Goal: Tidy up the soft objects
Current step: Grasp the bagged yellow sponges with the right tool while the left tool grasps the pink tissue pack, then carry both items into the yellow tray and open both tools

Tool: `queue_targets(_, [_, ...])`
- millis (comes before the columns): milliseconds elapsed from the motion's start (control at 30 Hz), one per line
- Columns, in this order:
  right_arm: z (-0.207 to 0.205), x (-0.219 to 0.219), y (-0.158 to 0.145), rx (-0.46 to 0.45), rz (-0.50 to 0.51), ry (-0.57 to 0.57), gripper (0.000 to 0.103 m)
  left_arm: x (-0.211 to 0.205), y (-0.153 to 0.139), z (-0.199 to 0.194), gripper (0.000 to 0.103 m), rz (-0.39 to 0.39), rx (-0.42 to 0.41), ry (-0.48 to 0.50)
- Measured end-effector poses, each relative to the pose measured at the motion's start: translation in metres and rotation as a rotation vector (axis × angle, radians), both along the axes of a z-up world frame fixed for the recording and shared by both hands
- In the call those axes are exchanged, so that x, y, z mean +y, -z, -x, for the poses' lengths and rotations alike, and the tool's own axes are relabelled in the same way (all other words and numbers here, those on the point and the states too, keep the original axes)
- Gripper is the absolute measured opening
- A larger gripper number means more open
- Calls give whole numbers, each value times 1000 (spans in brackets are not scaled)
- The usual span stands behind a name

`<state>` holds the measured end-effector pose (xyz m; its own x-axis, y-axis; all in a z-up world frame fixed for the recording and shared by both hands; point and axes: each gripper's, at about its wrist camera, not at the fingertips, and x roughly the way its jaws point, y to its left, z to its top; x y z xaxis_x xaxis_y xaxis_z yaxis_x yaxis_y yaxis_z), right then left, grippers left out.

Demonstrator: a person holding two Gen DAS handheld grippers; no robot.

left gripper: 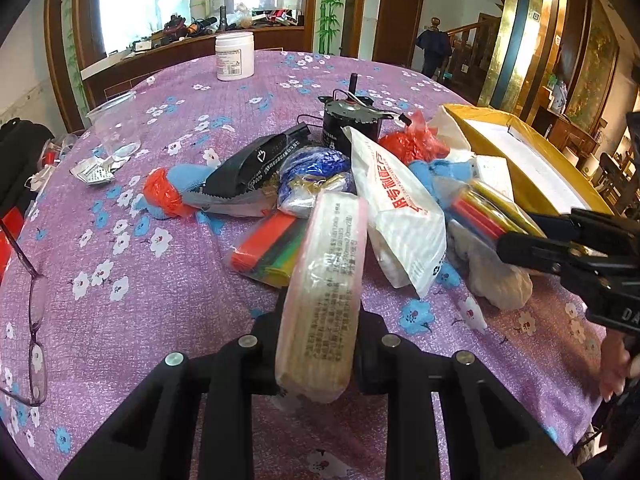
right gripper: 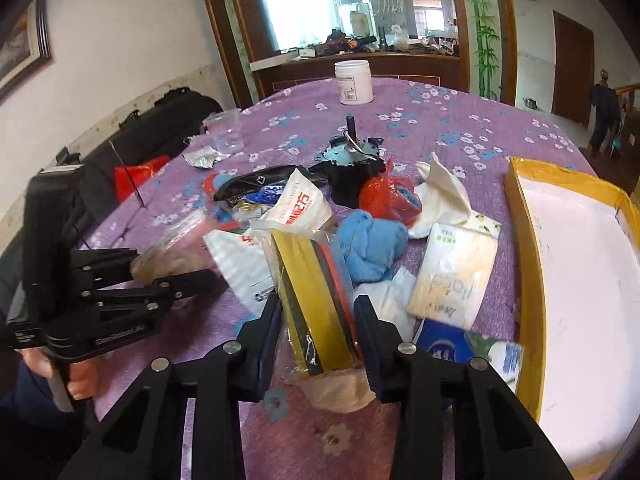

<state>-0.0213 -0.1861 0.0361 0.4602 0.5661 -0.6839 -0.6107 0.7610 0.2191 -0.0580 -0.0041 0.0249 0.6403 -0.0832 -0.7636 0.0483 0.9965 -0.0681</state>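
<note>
My left gripper (left gripper: 320, 312) is shut on a pink-edged clear pack of beige pads (left gripper: 324, 288), held above the purple flowered tablecloth (left gripper: 120, 240). My right gripper (right gripper: 318, 308) is shut on a clear bag of coloured sheets, yellow outermost (right gripper: 316, 300); it also shows in the left wrist view (left gripper: 492, 212). A heap of soft things lies behind: a white printed bag (left gripper: 396, 200), blue cloth (right gripper: 368, 248), a red plastic bag (right gripper: 384, 196), a tissue pack (right gripper: 456, 272), another bag of coloured sheets (left gripper: 272, 248).
An open yellow box with a white inside (right gripper: 580, 280) lies at the right. A black motor (left gripper: 352, 120), a white jar (left gripper: 235, 56), a clear cup (left gripper: 116, 124) and glasses (left gripper: 36, 312) stand on the table. A black bag (right gripper: 160, 128) sits at the left edge.
</note>
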Motion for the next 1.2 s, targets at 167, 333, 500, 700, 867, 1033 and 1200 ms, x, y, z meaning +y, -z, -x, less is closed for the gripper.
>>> queue_targets(167, [1, 0, 5, 20, 10, 4, 39, 0, 0, 1, 24, -3, 0, -2])
queue_targets(333, [4, 11, 6, -5, 71, -12, 48, -1, 0, -1, 24, -7, 2, -2])
queue_targets(500, [3, 18, 13, -3, 88, -23, 59, -1, 1, -1, 24, 0, 4, 0])
queue_targets(700, [2, 14, 16, 11, 47, -13, 41, 0, 1, 0, 24, 2, -4, 3])
queue_targets(867, [6, 5, 5, 7, -18, -11, 40, 1, -1, 2, 24, 7, -22, 5])
queue_targets(1033, [9, -3, -8, -14, -45, -2, 40, 1, -6, 6, 23, 31, -30, 9])
queue_targets(1200, [7, -16, -22, -23, -83, 29, 40, -5, -18, 9, 22, 48, -42, 28])
